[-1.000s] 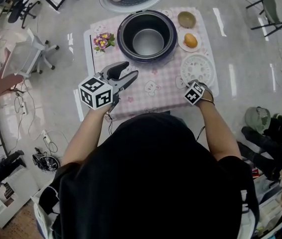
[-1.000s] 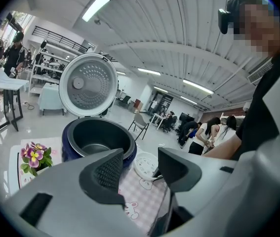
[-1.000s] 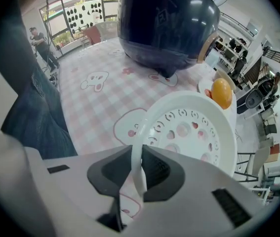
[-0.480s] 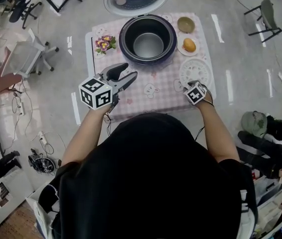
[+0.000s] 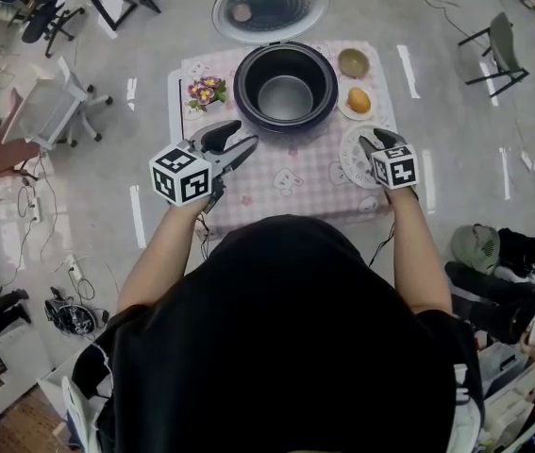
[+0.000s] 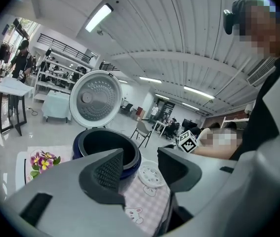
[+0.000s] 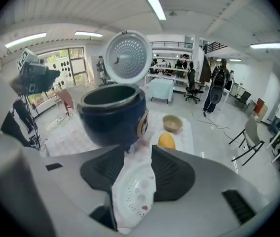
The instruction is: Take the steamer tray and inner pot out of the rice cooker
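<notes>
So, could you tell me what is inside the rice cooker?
Only the inner pot sits in the rice cooker, and it looks empty; the steamer tray lies on the table. Whatever is beneath the pot is covered.

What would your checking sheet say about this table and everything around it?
Surface: table under a pink checked cloth.
Job's things: inner pot sits in the open rice cooker; steamer tray lies on the cloth, right side.
Clutter: flowers, bowl, plate with something orange.
Grippers: left gripper open, empty, above the cloth; right gripper above the tray, jaws just been opening, not pressing it.
Cables: loose cables on the floor, left.
Surroundings: chairs, grey floor.
</notes>
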`<state>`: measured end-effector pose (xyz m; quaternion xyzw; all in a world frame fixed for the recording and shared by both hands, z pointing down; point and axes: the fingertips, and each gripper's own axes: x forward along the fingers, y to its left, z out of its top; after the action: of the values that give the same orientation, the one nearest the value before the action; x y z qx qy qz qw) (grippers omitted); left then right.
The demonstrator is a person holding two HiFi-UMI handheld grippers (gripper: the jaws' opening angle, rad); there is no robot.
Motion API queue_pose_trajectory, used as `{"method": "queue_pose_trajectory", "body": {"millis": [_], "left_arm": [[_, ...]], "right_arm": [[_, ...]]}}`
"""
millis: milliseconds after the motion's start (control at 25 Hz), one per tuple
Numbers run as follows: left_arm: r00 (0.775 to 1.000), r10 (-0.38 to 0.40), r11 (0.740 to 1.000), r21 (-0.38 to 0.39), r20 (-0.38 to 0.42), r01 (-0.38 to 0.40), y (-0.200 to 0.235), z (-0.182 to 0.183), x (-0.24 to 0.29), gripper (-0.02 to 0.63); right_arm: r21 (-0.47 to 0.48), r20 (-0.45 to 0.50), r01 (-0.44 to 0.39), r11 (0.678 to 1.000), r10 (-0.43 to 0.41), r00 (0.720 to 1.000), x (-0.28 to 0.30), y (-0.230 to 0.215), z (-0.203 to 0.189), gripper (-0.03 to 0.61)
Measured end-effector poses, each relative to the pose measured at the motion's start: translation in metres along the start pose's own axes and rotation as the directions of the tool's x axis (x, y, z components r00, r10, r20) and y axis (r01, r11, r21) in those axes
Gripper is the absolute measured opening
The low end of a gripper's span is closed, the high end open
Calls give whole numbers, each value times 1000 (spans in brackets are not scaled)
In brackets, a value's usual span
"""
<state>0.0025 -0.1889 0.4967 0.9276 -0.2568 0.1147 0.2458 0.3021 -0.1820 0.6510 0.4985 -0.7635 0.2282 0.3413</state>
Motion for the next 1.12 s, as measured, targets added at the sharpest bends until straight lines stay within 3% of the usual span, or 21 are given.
{"method": "queue_pose_trajectory", "body": {"millis": [280,600,720,1120], "left_arm": [[1000,14,1000,11,27,-14,5,15,-11,239],[998,46,999,15,44,-47,25,23,-18,239],[997,58,998,13,43,-59,33,25,-20,239],[998,66,998,7,21,-66,44,21,-9,239]], "right_arm": [[65,201,18,998,-31,979,-53,-12,82,186],[167,378,-81,983,13,926,-97,-5,141,186],[139,393,-81,987,20,919,-102,0,153,187],[132,346,-115,985,63,936,-70,6,149,187]]}}
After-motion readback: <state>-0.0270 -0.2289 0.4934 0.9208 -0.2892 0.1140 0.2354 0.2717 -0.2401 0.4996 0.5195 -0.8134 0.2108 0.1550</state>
